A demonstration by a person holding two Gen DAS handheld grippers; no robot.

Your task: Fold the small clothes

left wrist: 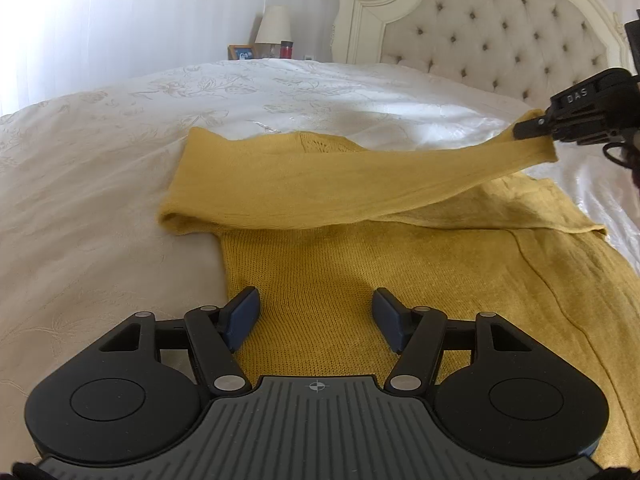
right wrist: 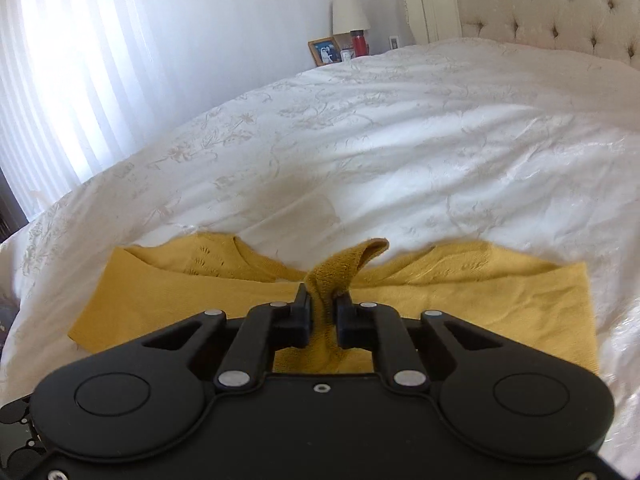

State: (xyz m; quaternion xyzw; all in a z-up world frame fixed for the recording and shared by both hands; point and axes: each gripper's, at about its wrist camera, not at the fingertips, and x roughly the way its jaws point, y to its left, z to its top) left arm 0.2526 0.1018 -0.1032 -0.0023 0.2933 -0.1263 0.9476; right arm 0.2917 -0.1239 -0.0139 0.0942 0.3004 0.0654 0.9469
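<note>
Spread flat on the white bed [left wrist: 120, 184]: a mustard knit sweater [left wrist: 320, 280], filling the left view from centre to 4 o'clock. Left claw [left wrist: 316, 316] wide apart, hovering low over the knit body with nothing between its pads. Right claw [right wrist: 323, 312] clamped narrow on the sleeve [left wrist: 360, 184] cuff, stretching it across toward 2 o'clock.

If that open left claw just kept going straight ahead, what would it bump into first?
Probably the yellow sweater: the left gripper hangs open low over its knit body, and the folded sleeve lies across just beyond. Depth is hard to judge here.
</note>
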